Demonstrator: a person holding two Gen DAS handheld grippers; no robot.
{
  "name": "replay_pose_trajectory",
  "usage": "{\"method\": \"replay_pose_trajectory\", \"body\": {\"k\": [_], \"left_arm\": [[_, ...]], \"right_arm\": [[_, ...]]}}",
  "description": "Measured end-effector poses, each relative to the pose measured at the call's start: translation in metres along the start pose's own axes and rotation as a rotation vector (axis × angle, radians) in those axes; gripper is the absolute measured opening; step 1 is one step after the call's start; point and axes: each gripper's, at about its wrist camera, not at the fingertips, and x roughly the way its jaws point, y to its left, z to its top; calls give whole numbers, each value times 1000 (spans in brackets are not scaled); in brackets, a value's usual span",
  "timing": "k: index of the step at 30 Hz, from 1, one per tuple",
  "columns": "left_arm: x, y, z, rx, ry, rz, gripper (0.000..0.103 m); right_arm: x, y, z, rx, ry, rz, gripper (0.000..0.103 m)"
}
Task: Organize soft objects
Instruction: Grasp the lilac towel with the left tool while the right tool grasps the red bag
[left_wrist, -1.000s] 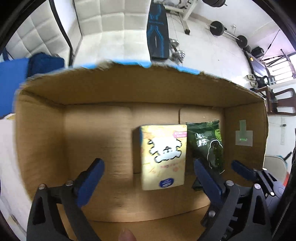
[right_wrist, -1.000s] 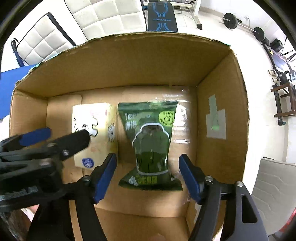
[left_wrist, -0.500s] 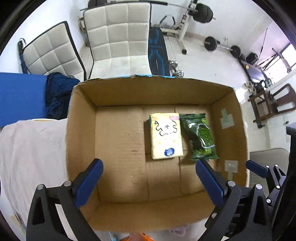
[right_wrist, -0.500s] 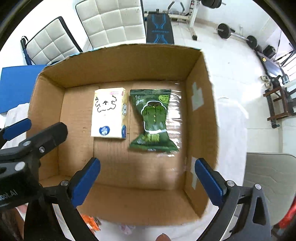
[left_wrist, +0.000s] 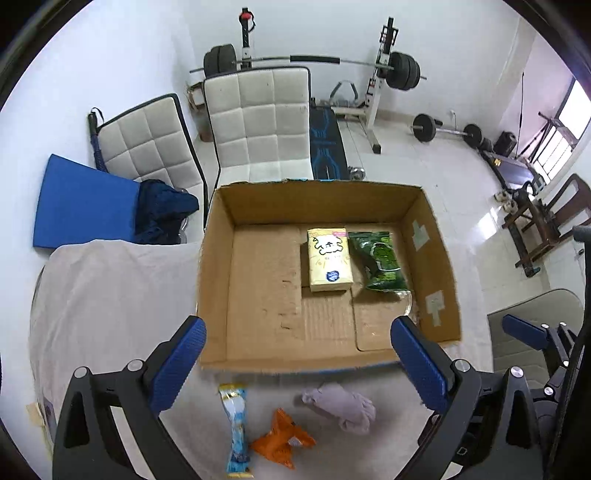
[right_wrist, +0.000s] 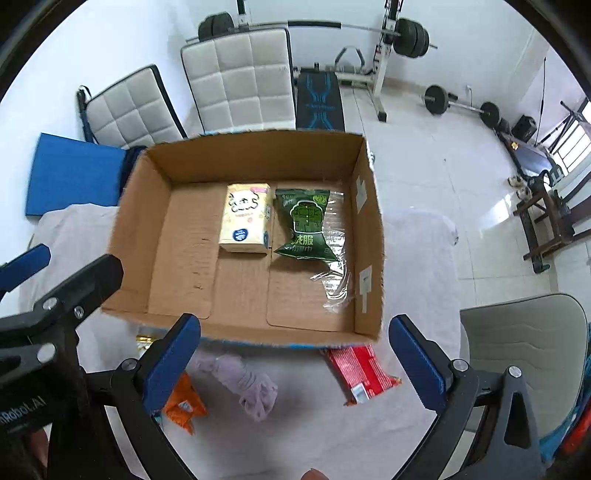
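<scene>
A cardboard box (left_wrist: 214, 266) (right_wrist: 369, 236) holds a yellow tissue pack (left_wrist: 328, 258) (right_wrist: 245, 218) and a green packet (left_wrist: 378, 260) (right_wrist: 306, 225) side by side. In front of the box on the white cloth lie a lilac cloth bundle (left_wrist: 343, 408) (right_wrist: 247, 384), an orange packet (left_wrist: 282, 439) (right_wrist: 183, 404), a light blue packet (left_wrist: 234, 428) and a red packet (right_wrist: 360, 371). My left gripper (left_wrist: 299, 363) is open and empty above the box's near edge. My right gripper (right_wrist: 295, 360) is open and empty above the near edge too.
Two white padded chairs (left_wrist: 258, 122) stand behind the box. A blue mat (left_wrist: 81, 206) and dark blue cloth (left_wrist: 162, 210) lie at the left. Gym equipment (left_wrist: 369, 70) is at the back. A grey chair (right_wrist: 524, 347) is at the right.
Both grippers have pulled up and back out of the box, open and empty. The tissue pack and green packet stay in the box. The loose items in front have come into view.
</scene>
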Motion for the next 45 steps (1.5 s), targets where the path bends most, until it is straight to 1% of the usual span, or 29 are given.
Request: {"method": "replay_pose_trajectory", "body": {"k": [4, 7, 9, 11, 13, 15, 16, 18, 20, 22, 24, 25, 26, 27, 29, 30, 32, 34, 36, 39, 40, 41, 43, 45], "left_arm": [[-24, -3, -7, -19, -26, 2, 103], [-33, 2, -17, -42, -34, 8, 103], [-31, 7, -25, -61, -25, 35, 103], [-21, 14, -37, -91, 15, 32, 103], [-2, 22, -53, -138, 76, 26, 103], [20, 27, -69, -185, 148, 24, 103], [30, 28, -77, -205, 180, 12, 103], [56, 28, -95, -256, 259, -22, 103], [74, 24, -108, -287, 316, -44, 103], [91, 16, -117, -309, 359, -58, 103], [99, 6, -125, -306, 378, -64, 102], [106, -3, -126, -293, 393, -68, 102], [111, -12, -127, -278, 408, -62, 97], [116, -19, -128, -270, 426, -66, 95], [129, -32, -129, -265, 461, -89, 88], [136, -38, -129, -264, 478, -85, 87], [150, -47, -129, -256, 505, -75, 81], [166, -53, -130, -254, 537, -52, 81], [183, -55, -133, -265, 566, -31, 81], [207, -53, -137, -287, 603, 4, 81], [213, -52, -138, -293, 599, 3, 78], [213, -51, -138, -285, 567, 18, 65], [213, -56, -140, -237, 551, 25, 45], [209, -61, -146, -194, 549, 26, 39]], "right_arm": [[-27, -2, -10, -11, -32, 40, 103], [-37, -14, -18, -2, -42, 48, 103], [-36, -28, -24, 0, -21, 40, 103], [-27, -45, -32, 13, 6, 18, 103], [-6, -63, -41, 19, 59, -15, 103], [22, -79, -50, 28, 114, -21, 103], [40, -86, -55, 28, 151, -32, 103], [72, -95, -64, 26, 204, -21, 103], [105, -100, -71, 19, 262, -31, 103], [135, -102, -78, 19, 309, -17, 103], [155, -101, -84, 21, 334, 2, 103], [165, -100, -87, 23, 349, 7, 100], [171, -99, -89, 29, 360, 8, 97], [179, -97, -92, 29, 374, 4, 90], [189, -95, -97, 26, 396, -8, 72], [192, -95, -99, 32, 405, -8, 64], [191, -98, -103, 59, 401, -4, 61], [188, -102, -109, 92, 424, 9, 56], [184, -105, -117, 116, 449, 25, 54], [179, -108, -130, 126, 459, 36, 54], [178, -109, -134, 131, 463, 39, 54], [178, -109, -138, 137, 468, 45, 54], [178, -110, -144, 145, 479, 51, 53], [178, -110, -148, 143, 494, 56, 53]]}}
